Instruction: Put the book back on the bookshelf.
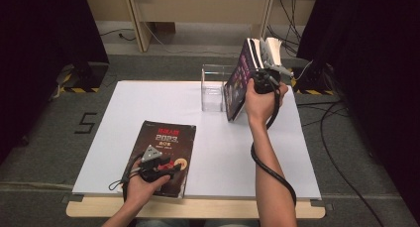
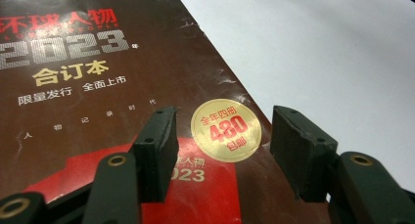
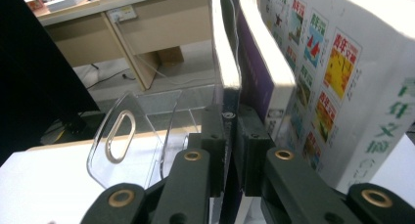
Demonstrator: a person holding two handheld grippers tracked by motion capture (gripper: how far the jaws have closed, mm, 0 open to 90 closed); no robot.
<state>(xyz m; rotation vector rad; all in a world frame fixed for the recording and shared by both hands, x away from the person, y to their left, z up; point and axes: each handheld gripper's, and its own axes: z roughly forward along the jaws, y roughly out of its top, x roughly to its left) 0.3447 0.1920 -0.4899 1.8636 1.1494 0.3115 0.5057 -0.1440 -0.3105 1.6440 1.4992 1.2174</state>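
Observation:
A dark brown magazine (image 1: pixel 166 140) with a red lower part and a gold round sticker (image 2: pixel 226 130) lies flat at the table's front left. My left gripper (image 1: pixel 168 163) (image 2: pixel 225 121) hovers over its lower right corner, jaws open and apart, nothing between them. At the back right, several books (image 1: pixel 257 51) stand leaning beside a clear acrylic stand (image 1: pixel 213 88) (image 3: pixel 127 136). My right gripper (image 1: pixel 260 78) (image 3: pixel 234 111) is shut on the slim leftmost book (image 3: pixel 226 53), pinching its edge. A purple-covered book (image 3: pixel 257 70) and a thick white digest (image 3: pixel 323 67) stand next to it.
The white tabletop (image 1: pixel 148 103) reaches to a wooden front edge (image 1: pixel 198 207). Behind the table stand wooden desk legs (image 1: pixel 138 24). Cables (image 1: pixel 337 152) trail on the floor at the right, and black curtains (image 1: pixel 39 48) close both sides.

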